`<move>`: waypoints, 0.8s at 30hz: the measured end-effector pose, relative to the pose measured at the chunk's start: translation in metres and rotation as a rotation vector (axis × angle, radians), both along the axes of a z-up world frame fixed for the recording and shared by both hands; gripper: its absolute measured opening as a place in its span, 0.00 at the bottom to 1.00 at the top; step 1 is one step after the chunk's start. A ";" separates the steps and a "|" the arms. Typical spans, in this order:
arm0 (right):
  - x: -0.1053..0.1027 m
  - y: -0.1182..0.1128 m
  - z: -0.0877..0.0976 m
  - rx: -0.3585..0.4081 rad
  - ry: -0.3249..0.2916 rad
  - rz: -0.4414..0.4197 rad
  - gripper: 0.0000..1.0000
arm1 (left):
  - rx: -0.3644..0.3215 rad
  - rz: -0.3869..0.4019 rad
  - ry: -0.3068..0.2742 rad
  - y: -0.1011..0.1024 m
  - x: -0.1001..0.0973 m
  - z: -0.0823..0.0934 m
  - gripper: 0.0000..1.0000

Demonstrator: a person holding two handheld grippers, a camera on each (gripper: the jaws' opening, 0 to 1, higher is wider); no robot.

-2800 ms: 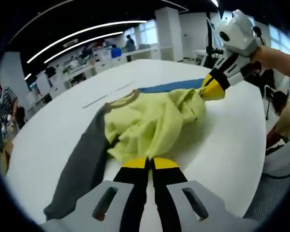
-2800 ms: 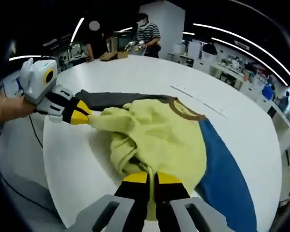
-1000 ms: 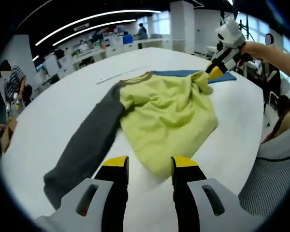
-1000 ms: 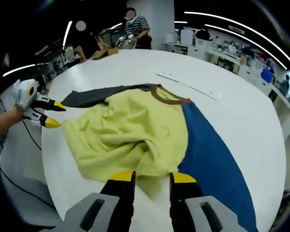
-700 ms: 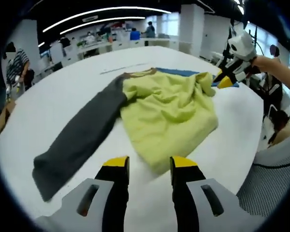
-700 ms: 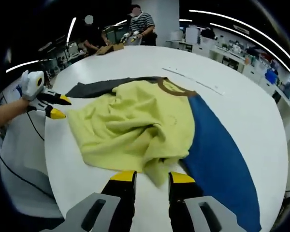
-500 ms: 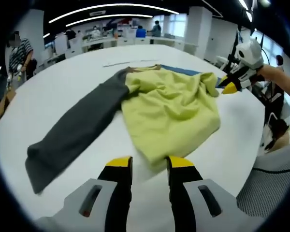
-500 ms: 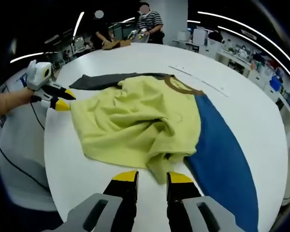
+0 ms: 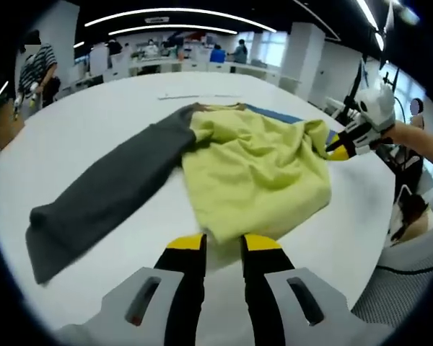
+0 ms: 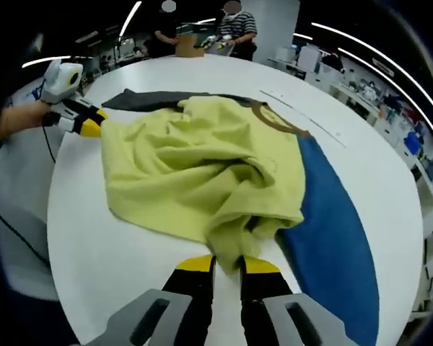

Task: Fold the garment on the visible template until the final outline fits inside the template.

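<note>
**Garment gripped at two hem corners on the white table**

Garment (image 9: 256, 169) lies rumpled across the round white table (image 9: 79, 122); we see its yellow-green body at centre, a dark grey sleeve (image 9: 101, 194) running toward 8 o'clock in the left gripper view, and a blue sleeve (image 10: 332, 231) toward 4 o'clock in the right gripper view; the left gripper (image 9: 221, 241) sits at 6 o'clock, its jaws nearly together at the yellow hem edge, though we cannot tell if cloth is caught; the right gripper (image 10: 227, 264) pinches a yellow fold at 6 o'clock; a brown collar (image 10: 274, 119) faces the far side.
</note>
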State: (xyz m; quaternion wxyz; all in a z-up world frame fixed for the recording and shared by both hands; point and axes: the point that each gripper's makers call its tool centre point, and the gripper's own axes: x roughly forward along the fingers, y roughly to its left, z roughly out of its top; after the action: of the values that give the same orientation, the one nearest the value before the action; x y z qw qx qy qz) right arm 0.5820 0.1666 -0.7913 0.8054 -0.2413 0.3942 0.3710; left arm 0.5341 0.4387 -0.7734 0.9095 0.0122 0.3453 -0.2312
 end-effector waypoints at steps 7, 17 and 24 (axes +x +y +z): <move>0.004 0.000 0.002 0.033 -0.023 -0.017 0.06 | -0.021 0.001 -0.020 -0.004 0.003 0.007 0.07; 0.002 -0.001 0.006 0.029 -0.031 -0.033 0.00 | -0.051 -0.003 -0.029 -0.003 -0.004 0.019 0.02; -0.008 -0.004 0.031 0.128 -0.010 -0.102 0.00 | -0.049 0.014 0.011 0.002 -0.013 0.023 0.02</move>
State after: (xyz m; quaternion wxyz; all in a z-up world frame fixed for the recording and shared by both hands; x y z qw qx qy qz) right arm 0.5741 0.1627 -0.7601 0.8391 -0.1708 0.3773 0.3526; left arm 0.5210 0.4407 -0.7503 0.9093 -0.0138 0.3446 -0.2330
